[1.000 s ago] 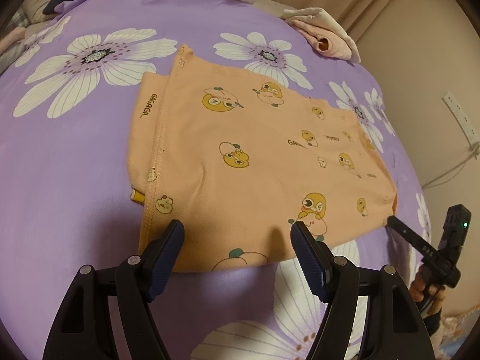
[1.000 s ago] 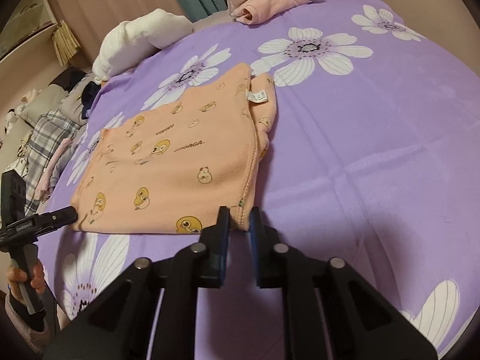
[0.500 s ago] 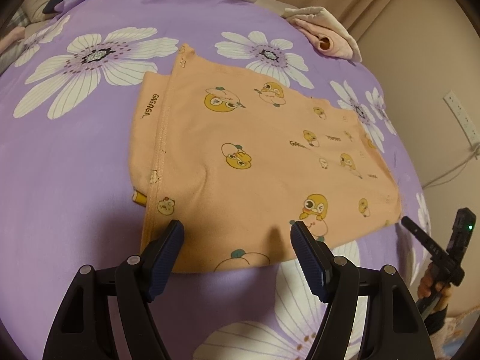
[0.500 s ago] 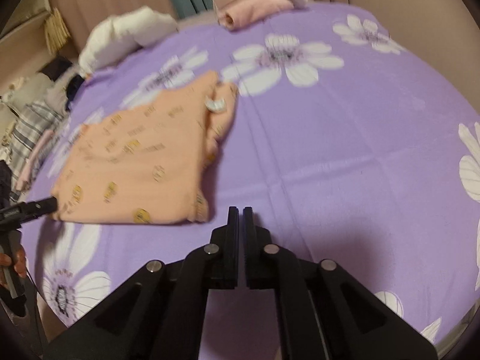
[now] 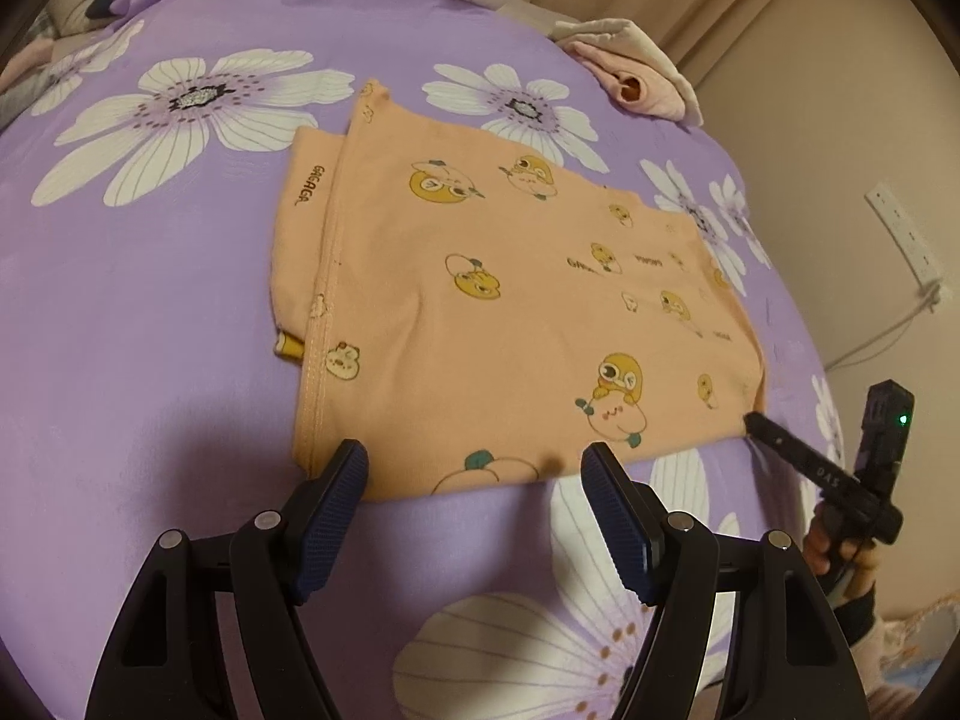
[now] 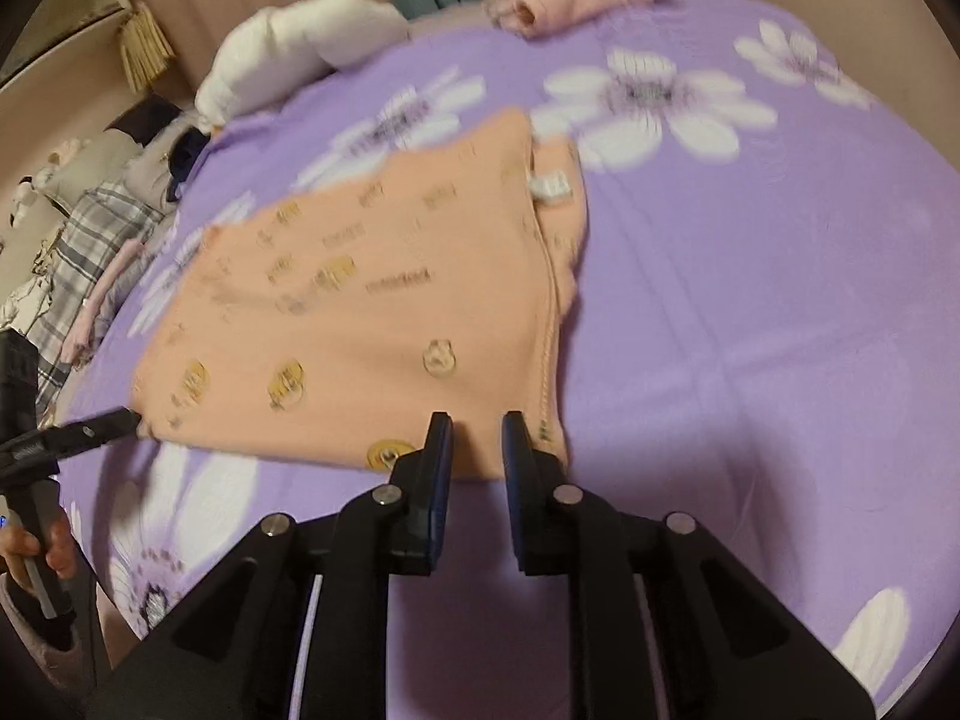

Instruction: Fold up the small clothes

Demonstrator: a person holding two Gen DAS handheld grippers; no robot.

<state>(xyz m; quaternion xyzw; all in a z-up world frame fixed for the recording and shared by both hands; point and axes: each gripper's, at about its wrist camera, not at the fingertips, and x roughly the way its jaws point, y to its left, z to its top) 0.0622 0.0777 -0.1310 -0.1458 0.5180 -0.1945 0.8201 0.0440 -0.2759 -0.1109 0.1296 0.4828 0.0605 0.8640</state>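
A small orange garment [image 5: 504,312] with yellow cartoon prints lies folded flat on the purple flowered bedspread [image 5: 150,330]. It also shows in the right wrist view [image 6: 372,312], blurred. My left gripper [image 5: 474,468] is open and empty, its fingertips at the garment's near edge. My right gripper [image 6: 477,438] is open by a narrow gap and empty, at the garment's near corner by the stitched hem. The right gripper's tip [image 5: 762,423] shows in the left wrist view touching the garment's right corner. The left gripper's tip [image 6: 120,420] shows at the other corner in the right wrist view.
A folded pink and white pile [image 5: 630,72] lies at the far edge of the bed. A white plush toy [image 6: 288,54] and plaid clothes [image 6: 84,252] lie beyond the bedspread. A wall socket with a cable [image 5: 906,240] is on the right wall.
My right gripper was shut half a second ago and now stands slightly open, and it has moved back in to the garment's near corner. My left gripper has stayed open and almost still.
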